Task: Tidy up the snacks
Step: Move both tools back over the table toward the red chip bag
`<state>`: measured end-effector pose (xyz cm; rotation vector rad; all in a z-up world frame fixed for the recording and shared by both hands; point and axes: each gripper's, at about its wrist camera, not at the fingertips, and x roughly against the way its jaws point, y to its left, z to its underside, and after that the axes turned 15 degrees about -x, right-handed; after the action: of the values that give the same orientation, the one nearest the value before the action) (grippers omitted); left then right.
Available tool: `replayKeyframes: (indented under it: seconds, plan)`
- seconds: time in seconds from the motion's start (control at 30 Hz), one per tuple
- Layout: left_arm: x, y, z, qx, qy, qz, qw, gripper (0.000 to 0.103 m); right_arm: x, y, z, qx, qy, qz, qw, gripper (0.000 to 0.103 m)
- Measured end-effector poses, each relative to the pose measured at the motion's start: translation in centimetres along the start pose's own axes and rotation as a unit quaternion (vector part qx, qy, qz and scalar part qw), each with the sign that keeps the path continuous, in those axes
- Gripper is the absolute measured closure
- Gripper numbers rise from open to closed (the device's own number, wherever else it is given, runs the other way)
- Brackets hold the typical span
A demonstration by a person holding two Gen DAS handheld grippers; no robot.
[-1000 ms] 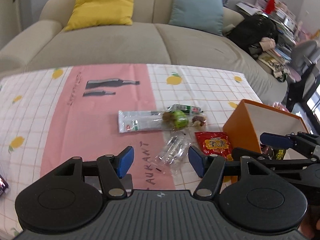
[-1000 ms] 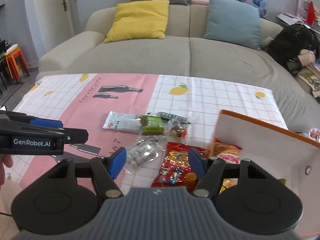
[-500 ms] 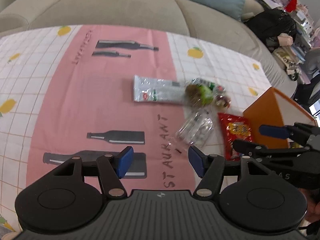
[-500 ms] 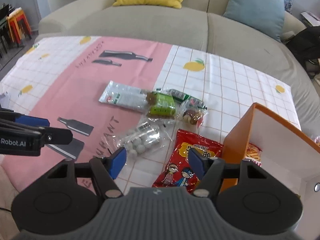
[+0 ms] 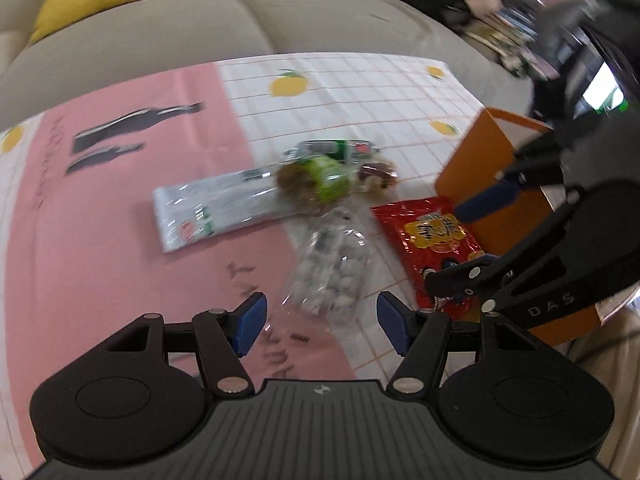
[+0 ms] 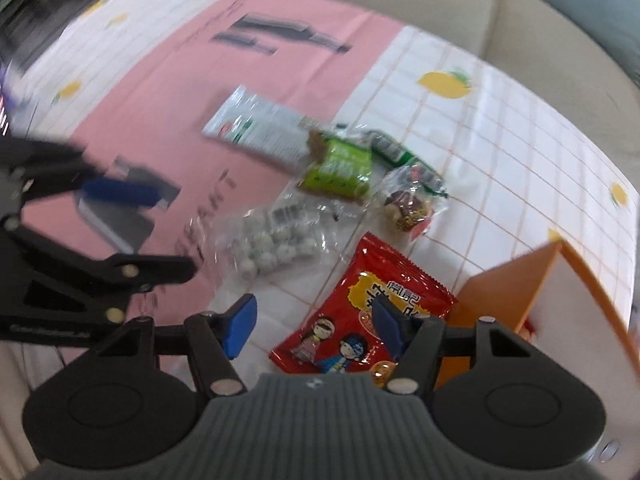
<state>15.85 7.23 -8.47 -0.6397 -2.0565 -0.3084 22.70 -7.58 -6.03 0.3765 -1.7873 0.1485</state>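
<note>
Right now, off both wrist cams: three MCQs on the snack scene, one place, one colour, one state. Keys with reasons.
1. The red snack bag lies:
A. inside the box
B. on the cloth beside the orange box
C. on the sofa

2. The small packet in the middle of the pile is:
A. green
B. blue
C. purple

3. The left gripper is:
A. shut on the clear bag
B. shut and holding nothing
C. open and holding nothing

Key: B, the bag lies flat on the tablecloth against the box's outer wall; A, its wrapper is bright green; C, its pads stand apart with only the clear bag of white balls beyond them.
</note>
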Motion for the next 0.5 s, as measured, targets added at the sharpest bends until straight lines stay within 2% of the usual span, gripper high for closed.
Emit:
replayKeyframes:
  seconds: [0.1, 0.2, 0.27, 0.33, 0.5]
  plan:
    - [-1.5, -0.4, -0.6, -0.032, 0.006, 0.011, 0.9994, 0.025, -0.5, -0.2, -0.7, 0.047, 0.039, 0.004, 0.998, 0.037]
    - [-3.0, -1.0, -1.0, -0.066, 0.017, 0.018, 0.9975, 0.024, -0.9, -0.4, -1.2, 0.103, 0.063, -0.001, 0.993, 0.028]
    - [-4.0, -1.2, -1.3, -0.080, 0.030, 0.018, 0.9962, 0.024, -1.2, -0.7, -1.5, 0.140, 0.084, -0.012, 0.987, 0.014]
    - [-4.8, -1.3, -1.5, -0.086, 0.038, 0.016, 0.9955, 0.024, -1.8, -0.9, -1.9, 0.163, 0.101, -0.020, 0.981, 0.007]
    - [-6.2, -1.0, -1.7, -0.080, 0.044, 0.013, 0.9957, 0.022, -3.5, -0.8, -2.4, 0.201, 0.145, -0.030, 0.968, 0.003]
